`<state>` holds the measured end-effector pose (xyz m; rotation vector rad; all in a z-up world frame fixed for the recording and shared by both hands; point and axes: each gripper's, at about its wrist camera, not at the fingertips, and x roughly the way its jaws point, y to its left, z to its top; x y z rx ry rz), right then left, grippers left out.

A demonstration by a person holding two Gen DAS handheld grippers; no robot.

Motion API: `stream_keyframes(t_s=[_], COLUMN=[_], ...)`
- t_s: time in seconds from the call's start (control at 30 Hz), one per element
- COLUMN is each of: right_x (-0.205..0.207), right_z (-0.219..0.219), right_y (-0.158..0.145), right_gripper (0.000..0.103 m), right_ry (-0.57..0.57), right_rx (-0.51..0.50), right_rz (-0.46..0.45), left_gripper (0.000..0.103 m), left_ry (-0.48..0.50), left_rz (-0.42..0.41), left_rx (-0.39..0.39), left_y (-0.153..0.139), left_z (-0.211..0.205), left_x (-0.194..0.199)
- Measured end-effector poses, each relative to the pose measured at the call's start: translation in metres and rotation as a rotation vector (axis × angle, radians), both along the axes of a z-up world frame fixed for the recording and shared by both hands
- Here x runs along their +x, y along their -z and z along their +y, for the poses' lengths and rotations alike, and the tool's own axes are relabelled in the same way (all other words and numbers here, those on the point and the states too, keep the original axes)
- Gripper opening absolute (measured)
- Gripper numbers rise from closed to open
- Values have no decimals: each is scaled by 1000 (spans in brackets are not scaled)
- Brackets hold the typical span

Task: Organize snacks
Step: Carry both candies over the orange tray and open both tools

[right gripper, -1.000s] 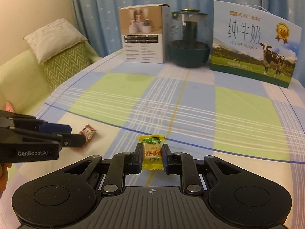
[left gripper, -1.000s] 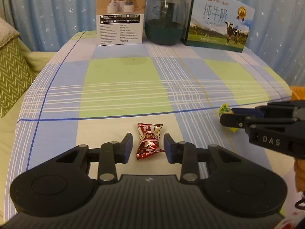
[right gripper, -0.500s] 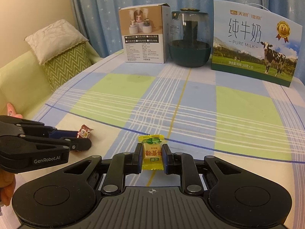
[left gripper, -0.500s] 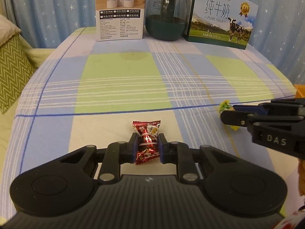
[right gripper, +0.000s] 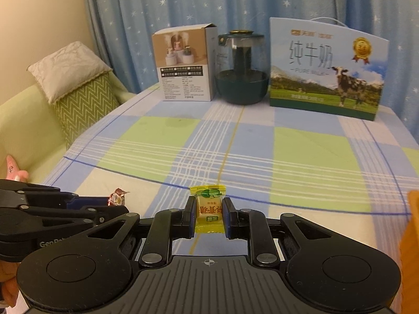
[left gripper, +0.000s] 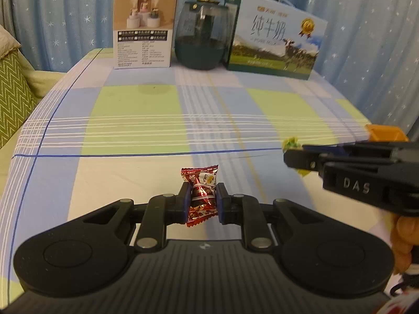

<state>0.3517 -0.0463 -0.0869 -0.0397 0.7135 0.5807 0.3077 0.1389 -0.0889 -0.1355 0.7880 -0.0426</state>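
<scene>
1. Left gripper [left gripper: 202, 203]: jaws nearly shut, clamped on the red-wrapped candy [left gripper: 200, 195]. The candy's long axis runs forward along the fingers, and its crimped ends stick out in front of and behind the pads. It appears to be clear of the cloth, though contact cannot be ruled out.
2. Right gripper [right gripper: 209, 216]: jaws nearly shut, clamped on the yellow-wrapped candy [right gripper: 208, 209]. The candy stands lengthwise between the pads, green-printed end forward. It appears to be held just above the cloth.
3. Checked tablecloth [left gripper: 146, 120]: bare green, blue and cream squares ahead of both grippers.
4. Orange container [left gripper: 386, 133]: only a corner shows at the table's right edge. It is just beyond the right gripper and well apart from the left one. Judgement: if this is the snack bin, the right hand is the nearer and the left must cross rightward to reach it.
5. Far row, left to right: humidifier carton [right gripper: 184, 65], dark glass teapot [right gripper: 242, 70], pure milk gift box [right gripper: 327, 70].
6. Off the table to the left: zigzag cushion [right gripper: 83, 99].
</scene>
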Motion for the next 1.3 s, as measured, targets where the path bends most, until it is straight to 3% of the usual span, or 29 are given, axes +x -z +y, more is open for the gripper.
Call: stream_keyframes(t_s=[0.37,0.77,0.97,1.3], right_x=[-71,-132,-155,-187], right_z=[-47,-124,-176,-255], right_y=[-26,-75,-108,-127], right_gripper=[21,21,21,21], right_ry=[69,241,335,479], right_rx=[12,133,211,158], right_rz=[-7,30,35,-12], left_gripper=[18,18,18,18], left_ry=[16,13,79,209], left_rz=[-40,-51,-79,-100], left_rx=[-65,-114,-127,-134], left_y=[-28,-70,-93,-115], left_z=[-49,-93,-130,-198], left_x=[-60,-125,-140,-138])
